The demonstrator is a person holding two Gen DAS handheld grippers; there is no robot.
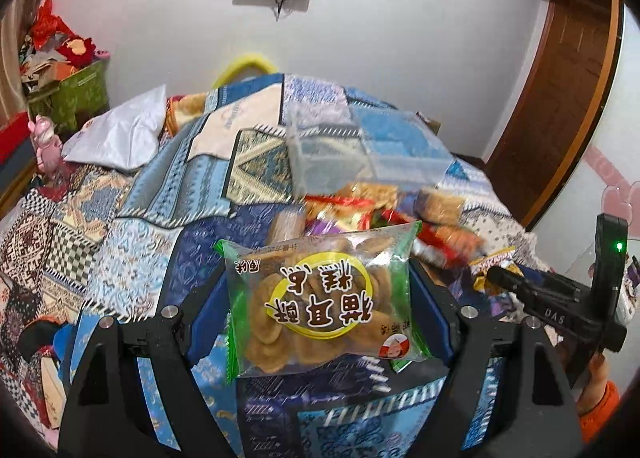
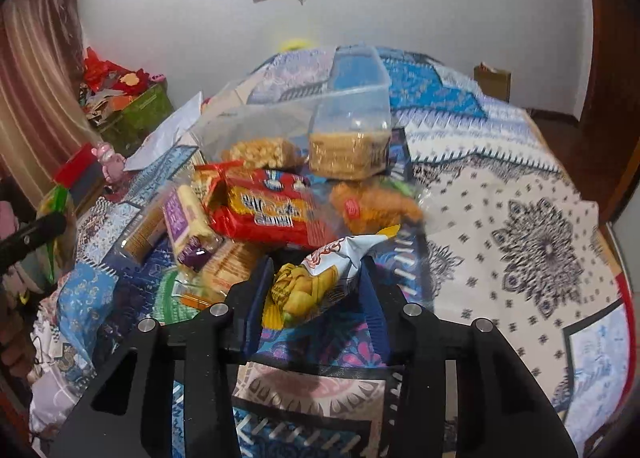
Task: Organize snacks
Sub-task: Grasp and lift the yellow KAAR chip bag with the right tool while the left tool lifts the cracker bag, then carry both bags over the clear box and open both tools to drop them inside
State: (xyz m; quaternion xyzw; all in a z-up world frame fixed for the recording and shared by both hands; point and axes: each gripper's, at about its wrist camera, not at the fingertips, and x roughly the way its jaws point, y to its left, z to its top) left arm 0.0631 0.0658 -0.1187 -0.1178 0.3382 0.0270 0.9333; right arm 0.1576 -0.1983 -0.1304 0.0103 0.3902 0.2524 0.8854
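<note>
Both grippers loaded, bed as work surface.

Left gripper (image 1: 320, 294): jaws clamped on the sides of a green-edged cookie bag (image 1: 320, 298), held clear of the quilt (image 1: 132, 242). Label reads upside down from this camera.

Right gripper (image 2: 316, 286): jaws closed in on a pale blue-and-yellow snack pack (image 2: 316, 278), pads pressing its sides; the pack sits at the near edge of the pile (image 2: 256, 202), and whether it is fully off the quilt I cannot tell.

Bin (image 2: 352, 98): clear plastic, divided, standing beyond the pile. Through its near wall a tan block shows (whether inside the bin or lying against it, not clear). The compartments otherwise look mostly empty.

Progress, my judgement: early. Loose on the quilt are the red cracker pack (image 2: 260, 210), a purple-labelled pack (image 2: 186, 218), an orange snack bag (image 2: 372, 206), a puffed-rice bar (image 2: 264, 152) and others underneath.

Left to do: carry the two held packs to the bin, then work through the pile, likely sorting like with like by compartment.
</note>
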